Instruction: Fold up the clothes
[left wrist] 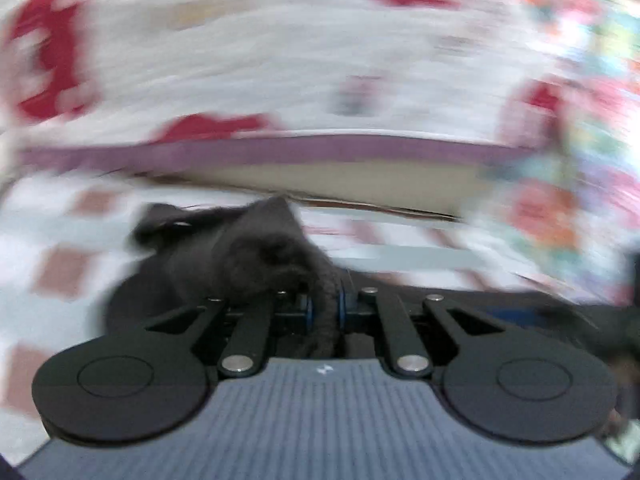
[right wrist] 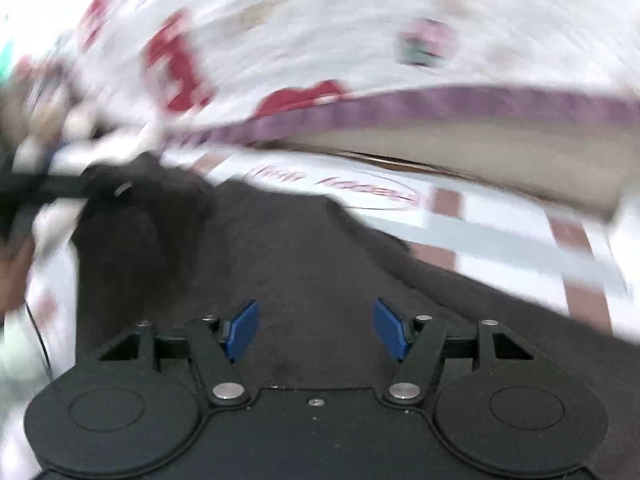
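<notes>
A dark grey garment (right wrist: 288,256) lies spread over a white sheet with brown squares. In the left wrist view a bunched fold of the dark grey garment (left wrist: 248,248) rises in front of my left gripper (left wrist: 325,304), whose blue pads are shut on the cloth. My right gripper (right wrist: 316,330) hovers over the flat part of the garment, its blue fingers (right wrist: 240,330) wide apart with nothing clamped between them. At the left of the right wrist view the other gripper (right wrist: 36,188) shows blurred, lifting a corner of the cloth.
Both views are smeared by motion. A white cover with red shapes and a purple border (left wrist: 280,152) hangs behind the sheet (left wrist: 60,264). A colourful patterned fabric (left wrist: 560,208) sits at the right. A red oval logo (right wrist: 340,188) is printed on the sheet.
</notes>
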Available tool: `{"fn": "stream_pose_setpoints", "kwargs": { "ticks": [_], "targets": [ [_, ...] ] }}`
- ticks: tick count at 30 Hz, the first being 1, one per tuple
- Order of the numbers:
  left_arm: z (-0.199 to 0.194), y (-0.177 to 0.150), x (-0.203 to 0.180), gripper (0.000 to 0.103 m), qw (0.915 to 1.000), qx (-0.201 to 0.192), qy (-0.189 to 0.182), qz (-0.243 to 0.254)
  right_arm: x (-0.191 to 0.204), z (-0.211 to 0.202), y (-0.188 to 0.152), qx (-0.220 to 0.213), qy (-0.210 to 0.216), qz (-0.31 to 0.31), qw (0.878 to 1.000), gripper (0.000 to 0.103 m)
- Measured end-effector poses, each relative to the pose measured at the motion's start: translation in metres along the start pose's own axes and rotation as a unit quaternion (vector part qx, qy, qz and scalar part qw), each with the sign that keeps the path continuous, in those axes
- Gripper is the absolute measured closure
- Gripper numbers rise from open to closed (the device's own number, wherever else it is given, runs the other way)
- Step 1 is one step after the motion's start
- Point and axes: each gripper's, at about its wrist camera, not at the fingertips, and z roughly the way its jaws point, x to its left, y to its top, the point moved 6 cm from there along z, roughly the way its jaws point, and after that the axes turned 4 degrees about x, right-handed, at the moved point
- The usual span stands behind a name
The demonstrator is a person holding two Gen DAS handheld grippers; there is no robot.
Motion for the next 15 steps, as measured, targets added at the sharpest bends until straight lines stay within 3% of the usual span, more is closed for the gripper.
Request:
{"fn": "stream_pose_setpoints", "kwargs": {
  "ticks": [2,4,9,12,15],
  "targets": [
    [0.009,-0.014,-0.042,0.093,0.9971,0.038,-0.059,0.029,-0.029,-0.012,0.004,-0.022,0.048,0.107,0.993,0.034],
    [0.023,-0.04,-0.073,0.093,0.9903,0.087,-0.09,0.06,-0.051,-0.021,0.001,-0.034,0.079,0.177,0.98,0.034],
    [0.065,-0.098,-0.083,0.09,0.9692,0.223,-0.074,0.074,-0.074,-0.024,-0.019,-0.03,0.085,0.244,0.966,0.034],
    [0.064,-0.1,-0.073,0.09,0.9679,0.231,-0.078,0.06,-0.079,-0.02,-0.032,-0.017,0.084,0.265,0.96,0.034],
    [0.056,-0.094,-0.064,0.08,0.9685,0.228,-0.091,0.04,-0.078,-0.014,-0.04,-0.001,0.09,0.275,0.957,0.034]
  ]
}}
